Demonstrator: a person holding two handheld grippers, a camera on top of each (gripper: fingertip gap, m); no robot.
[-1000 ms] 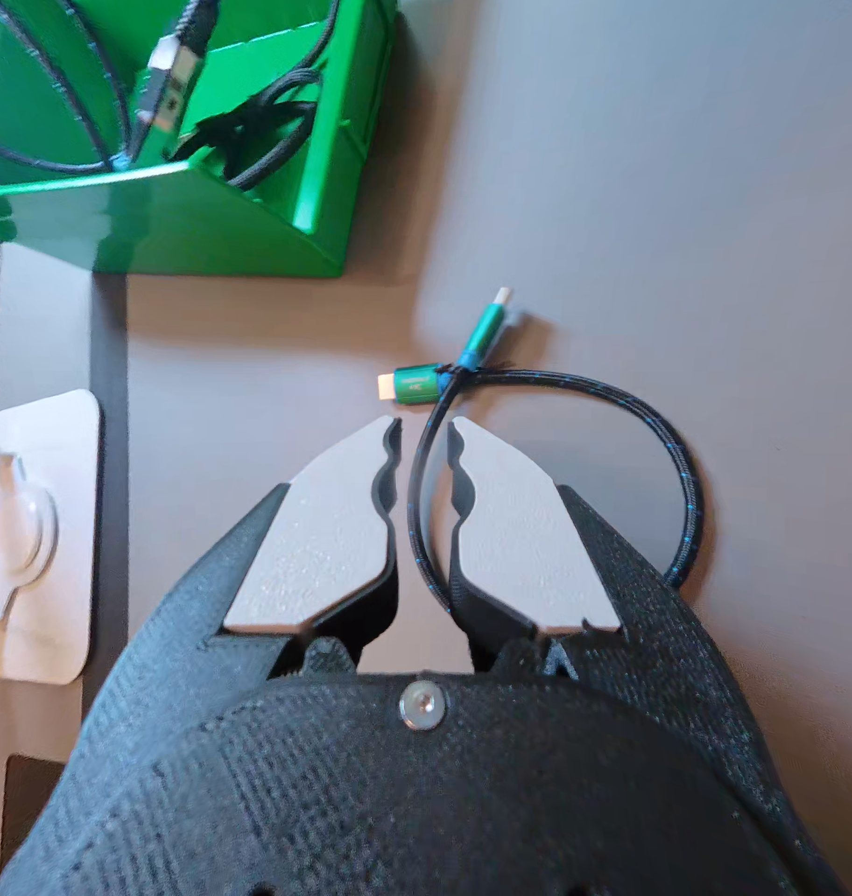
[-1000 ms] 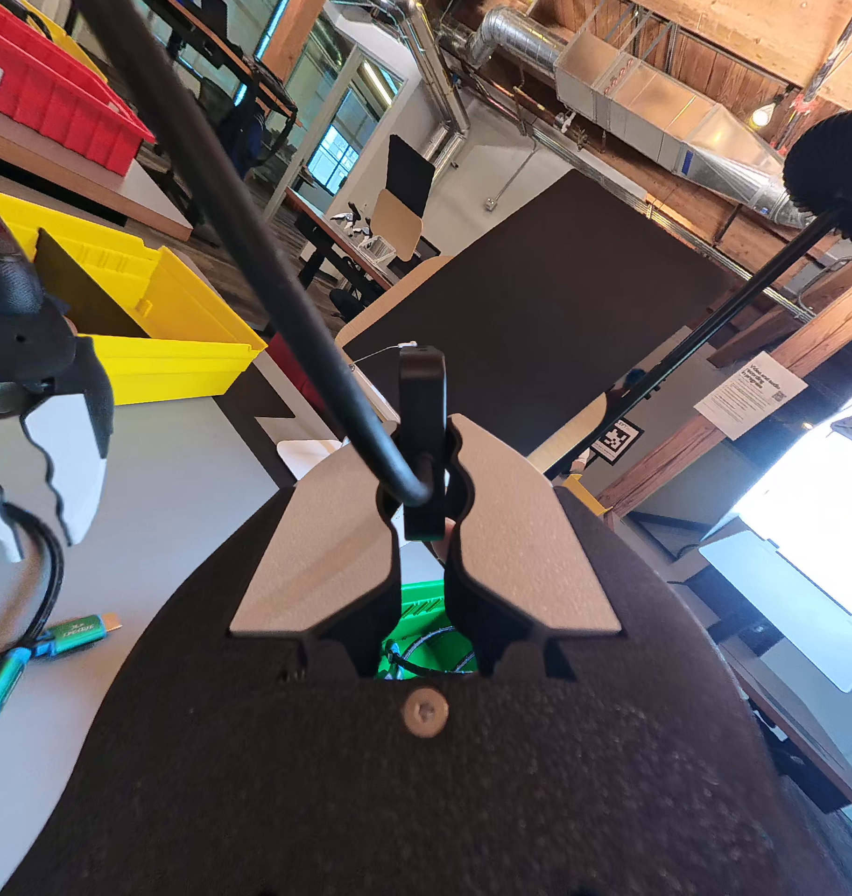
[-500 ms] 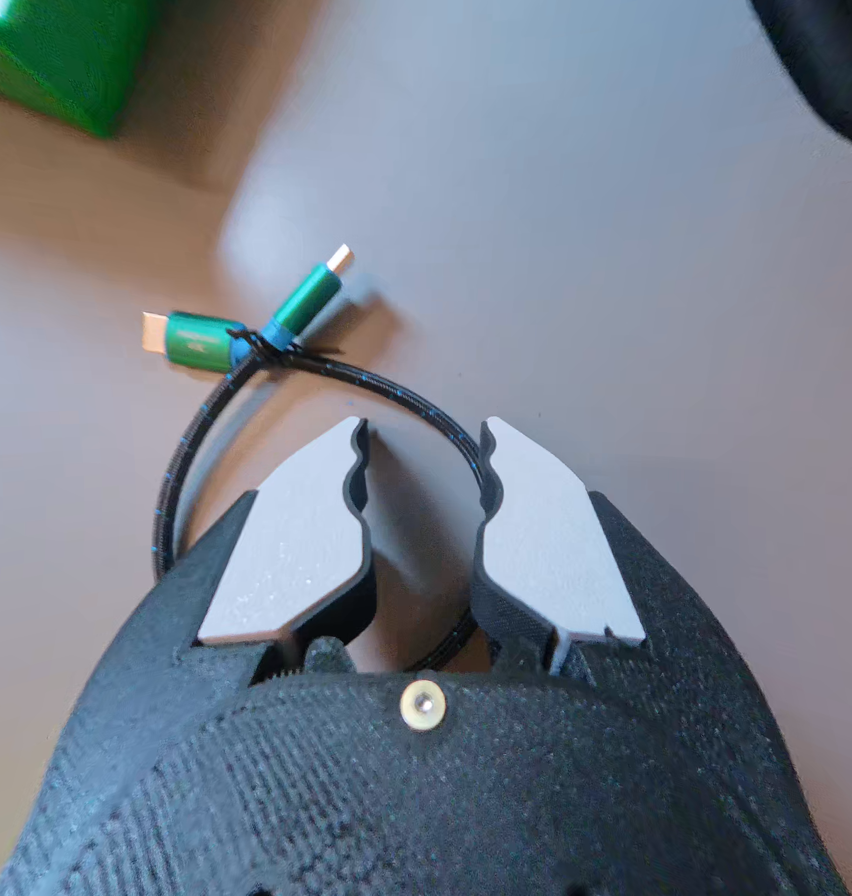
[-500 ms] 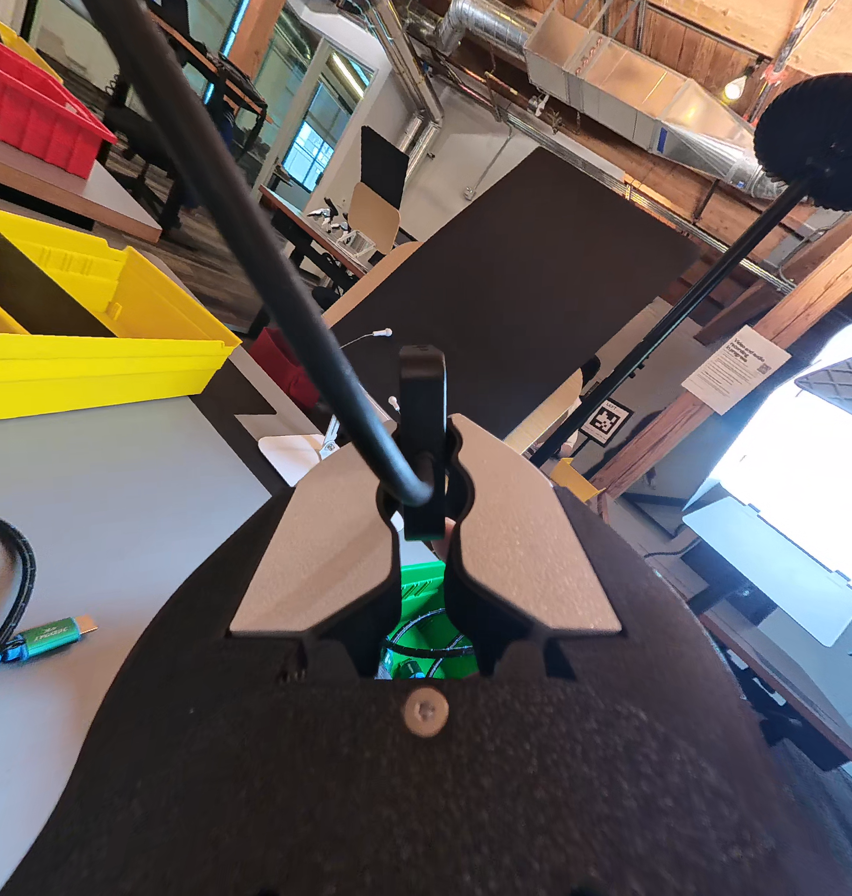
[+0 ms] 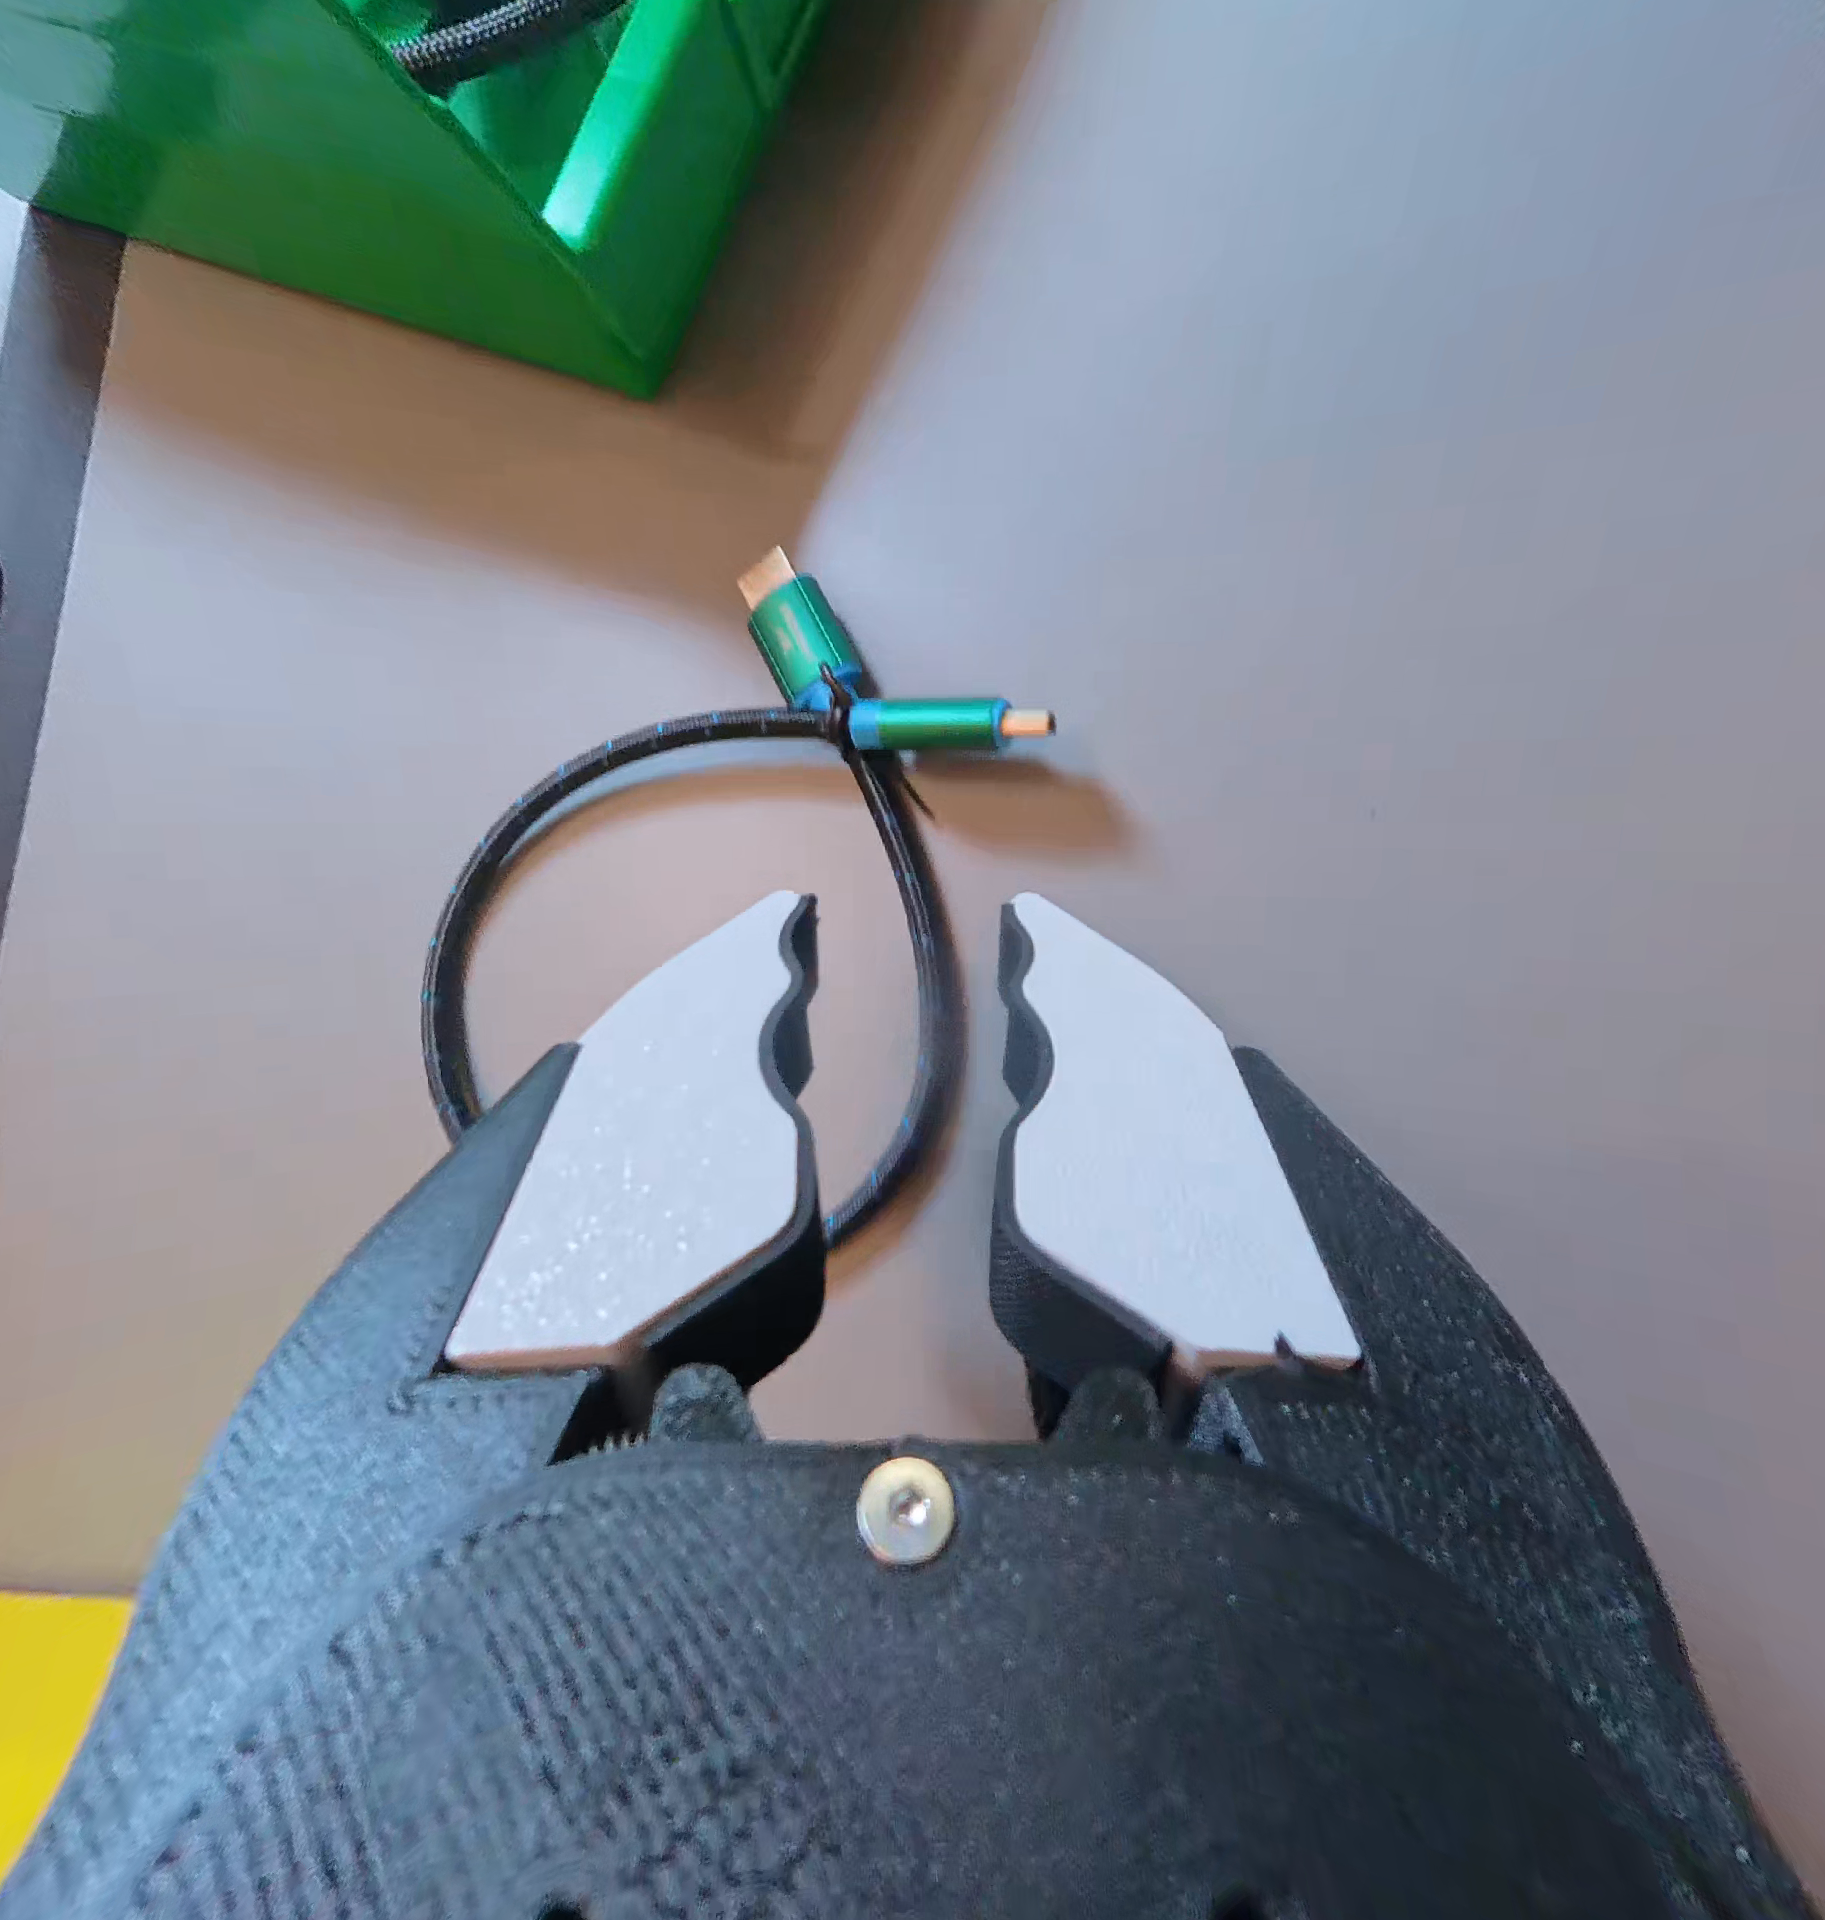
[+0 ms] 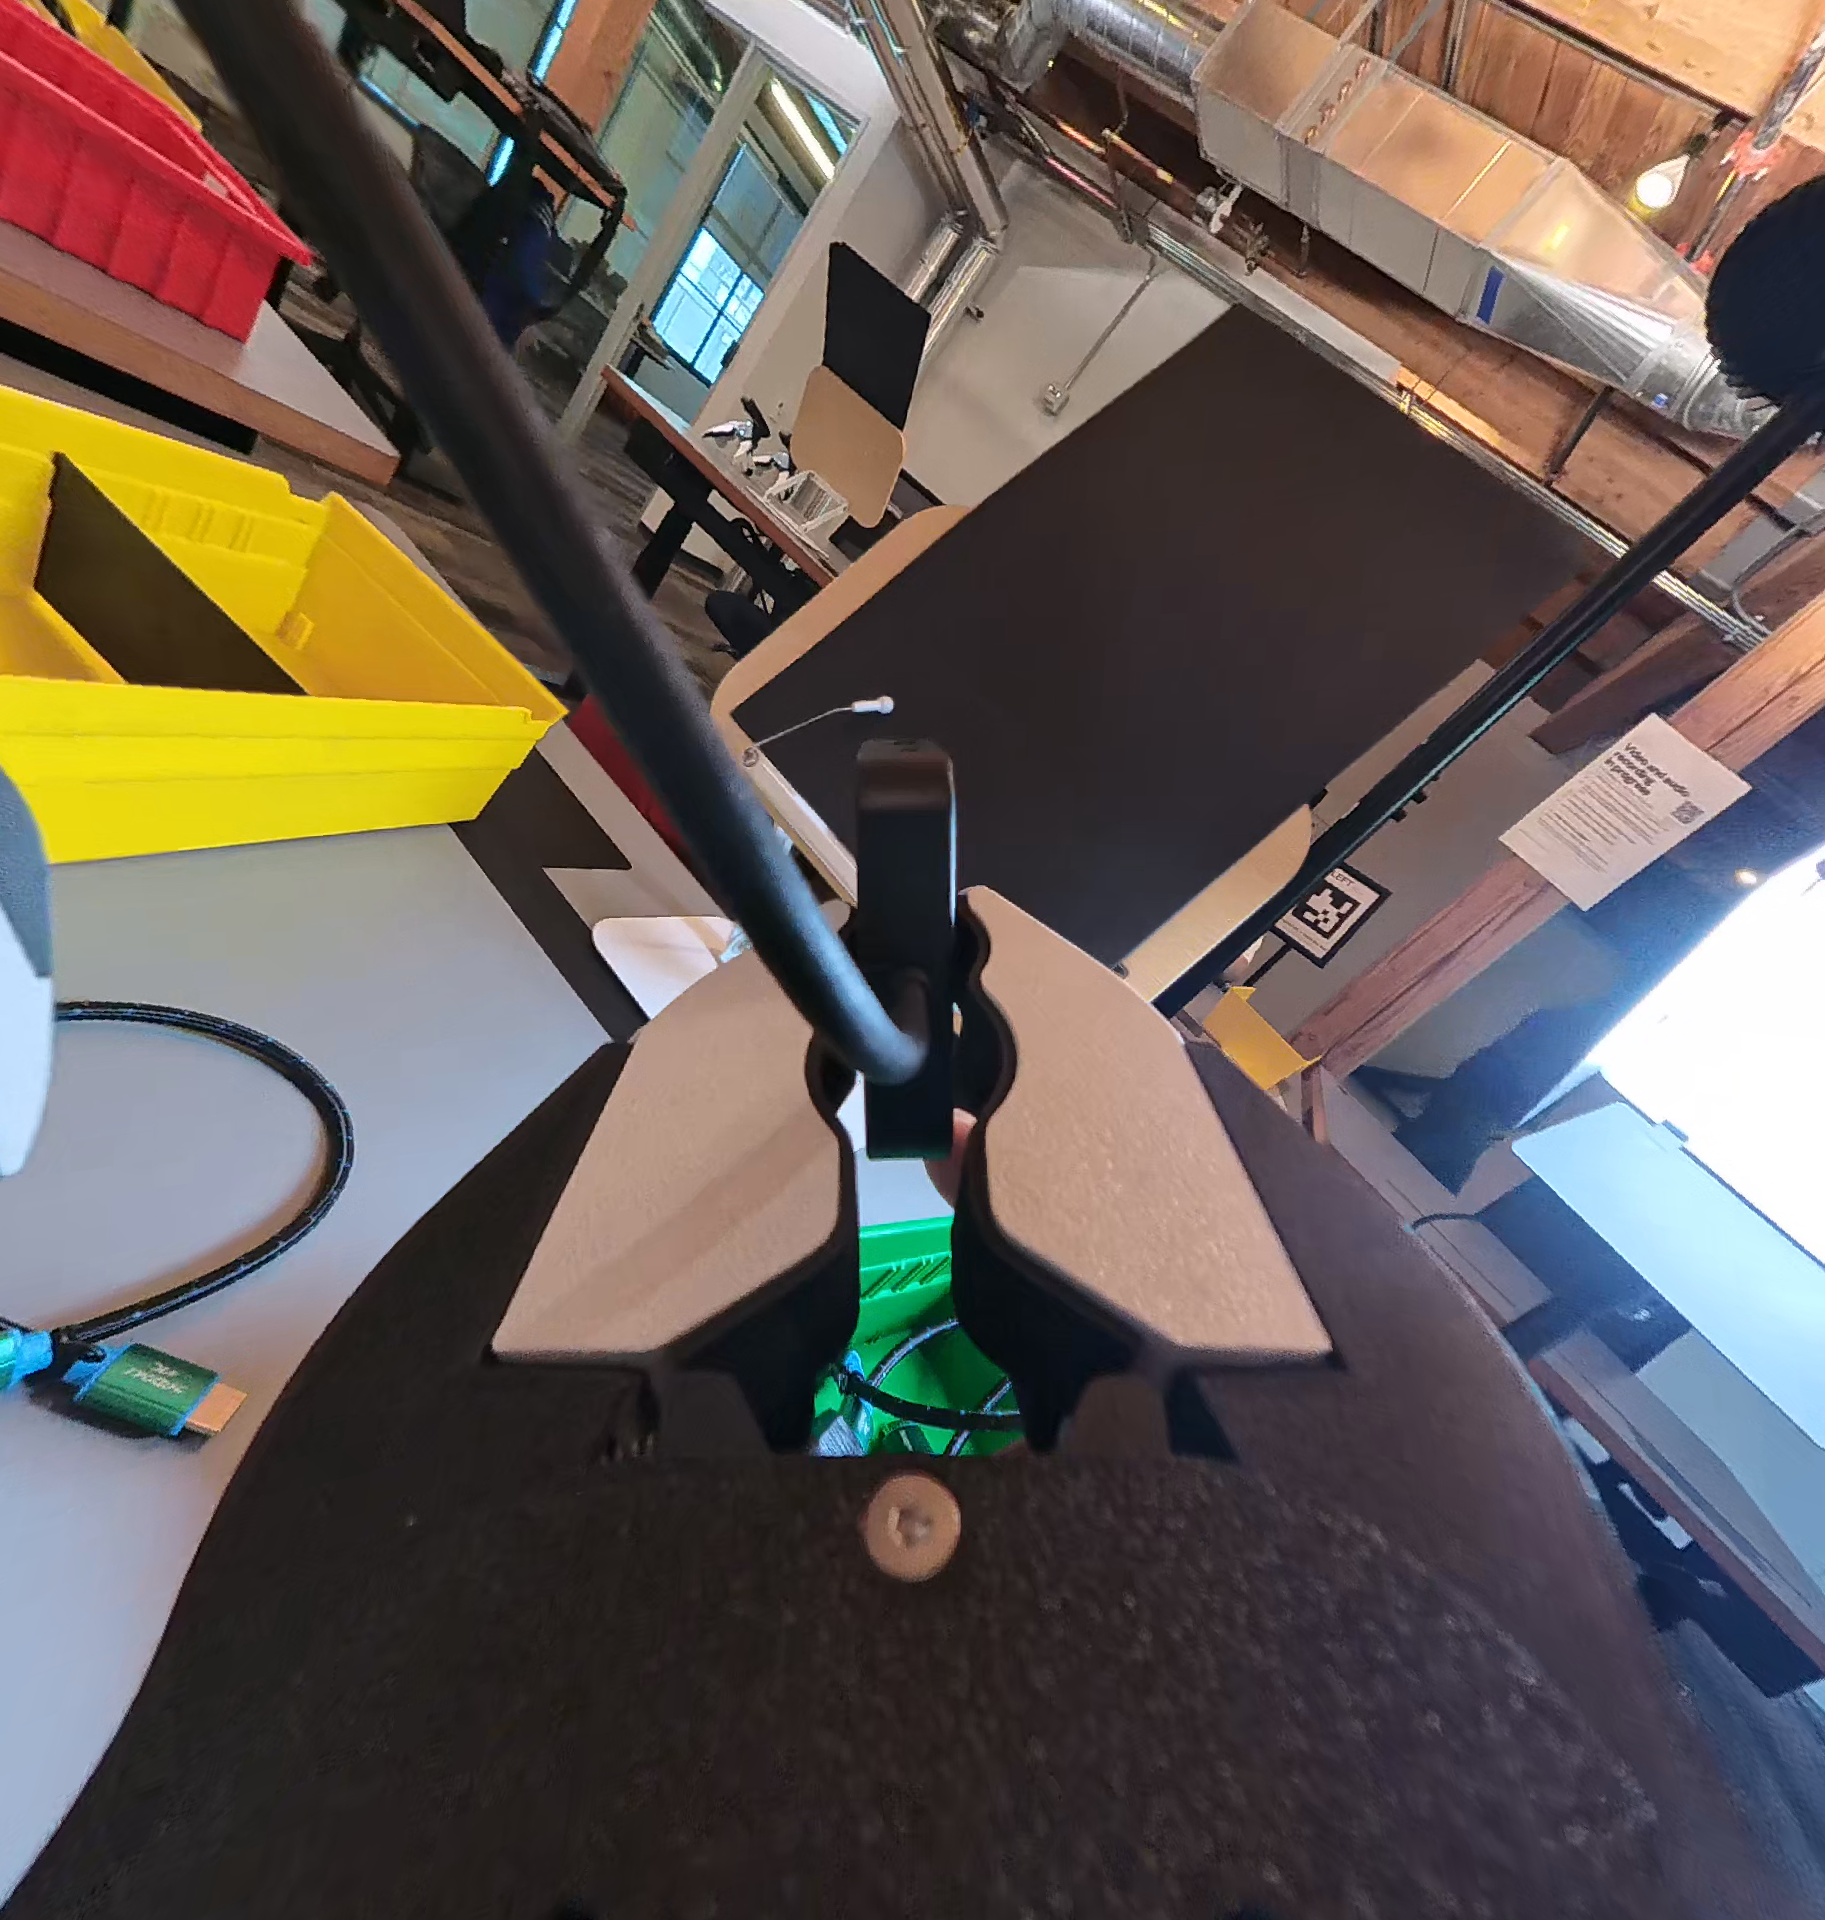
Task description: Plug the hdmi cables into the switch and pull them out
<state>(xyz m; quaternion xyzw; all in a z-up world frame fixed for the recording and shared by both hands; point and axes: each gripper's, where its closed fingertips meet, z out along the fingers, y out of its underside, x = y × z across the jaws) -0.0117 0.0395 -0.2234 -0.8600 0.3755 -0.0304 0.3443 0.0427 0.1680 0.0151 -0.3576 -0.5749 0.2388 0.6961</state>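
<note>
the left gripper (image 5: 906, 1003) is hovering spread over a looped cable (image 5: 679, 914) lying mid-bench, its plugs tied together. the right gripper (image 6: 906, 997) is pinching the black switch (image 6: 904, 935) aloft. the tied plugs are risking a snagged, misaligned insertion.

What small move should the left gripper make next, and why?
Probably lower the left gripper and shut it on the braided cable. Its jaws stand open with the cable running between them on the table, while the right gripper already holds the black switch.
</note>
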